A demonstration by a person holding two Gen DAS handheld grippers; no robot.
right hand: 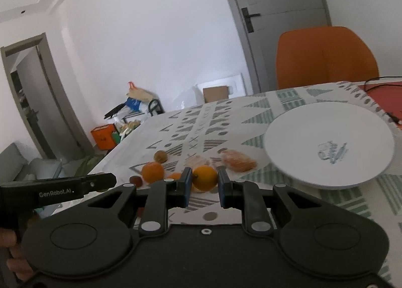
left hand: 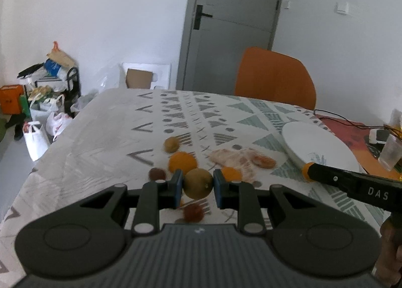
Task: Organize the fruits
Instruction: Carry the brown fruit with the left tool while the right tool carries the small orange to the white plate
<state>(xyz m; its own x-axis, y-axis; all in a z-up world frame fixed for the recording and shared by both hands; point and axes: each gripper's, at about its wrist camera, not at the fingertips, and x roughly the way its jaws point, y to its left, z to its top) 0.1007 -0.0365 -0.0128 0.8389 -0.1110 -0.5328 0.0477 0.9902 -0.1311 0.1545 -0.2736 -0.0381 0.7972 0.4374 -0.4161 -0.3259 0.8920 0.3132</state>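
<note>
Brown round kiwi [left hand: 198, 183] clamped in my left gripper [left hand: 198, 187], orange citrus fruit [right hand: 204, 178] in my right gripper [right hand: 204, 185]; both lifted for the white round plate [right hand: 301, 134] far right.

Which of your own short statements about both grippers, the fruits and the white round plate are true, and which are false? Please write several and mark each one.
1. The left gripper is shut on a round brown-green fruit. True.
2. The right gripper is open, with nothing between its pads. False: it is shut on a small orange citrus fruit.
3. The white round plate carries no fruit. True.
4. The orange plastic chair lies tipped over on the floor. False: it stands upright behind the patterned tablecloth.
5. Several fruits lie on the tablecloth, among them a round orange. True.
</note>
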